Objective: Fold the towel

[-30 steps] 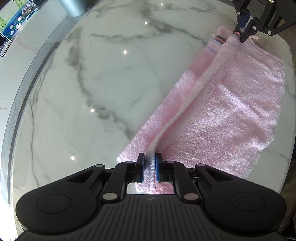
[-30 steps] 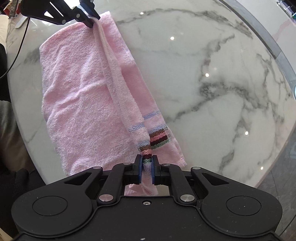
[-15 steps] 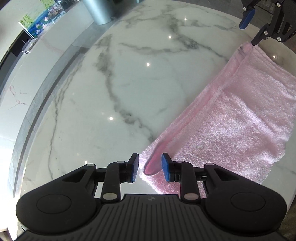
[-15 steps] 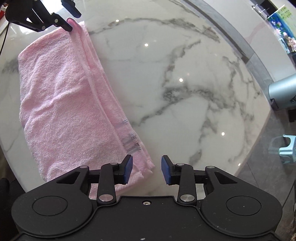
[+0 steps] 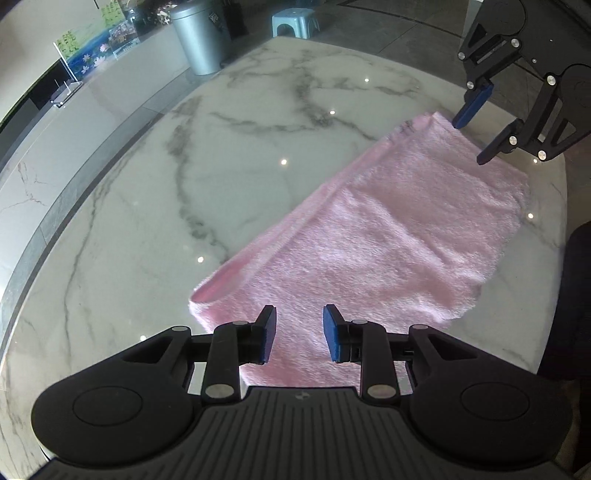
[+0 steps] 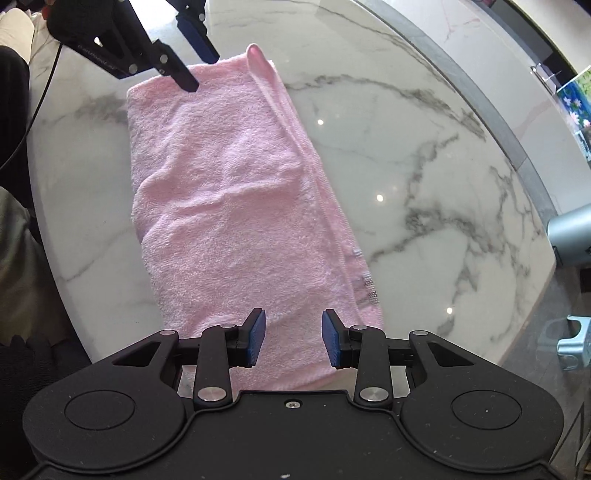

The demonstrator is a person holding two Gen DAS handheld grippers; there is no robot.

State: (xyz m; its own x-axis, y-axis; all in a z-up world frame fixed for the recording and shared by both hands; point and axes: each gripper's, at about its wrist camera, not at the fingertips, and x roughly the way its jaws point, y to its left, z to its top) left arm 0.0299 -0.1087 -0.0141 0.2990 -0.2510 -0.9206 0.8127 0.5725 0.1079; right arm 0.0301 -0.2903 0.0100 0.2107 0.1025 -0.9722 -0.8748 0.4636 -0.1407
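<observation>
A pink towel [image 5: 369, 240] lies folded lengthwise in a long band on the marble table [image 5: 184, 166]. My left gripper [image 5: 299, 338] hovers open just above the towel's near end, its blue pads apart and touching no cloth. At the far end the right gripper [image 5: 470, 142] hangs open over the corner. In the right wrist view the towel [image 6: 240, 221] runs away from my open right gripper [image 6: 293, 338], its striped hem [image 6: 365, 284] at the right edge. The left gripper [image 6: 203, 72] stands open above the far end, where one corner curls up.
The table's [image 6: 424, 166] curved edge runs close to the towel on the person's side. A grey bin [image 5: 201, 37] and a blue stool [image 5: 293, 22] stand on the floor beyond it. A person's clothing [image 6: 14, 240] and a cable [image 6: 37, 103] are at the left.
Both grippers let go of the towel's raised fold, opened, and lifted back. The fold has dropped flat onto the table.
</observation>
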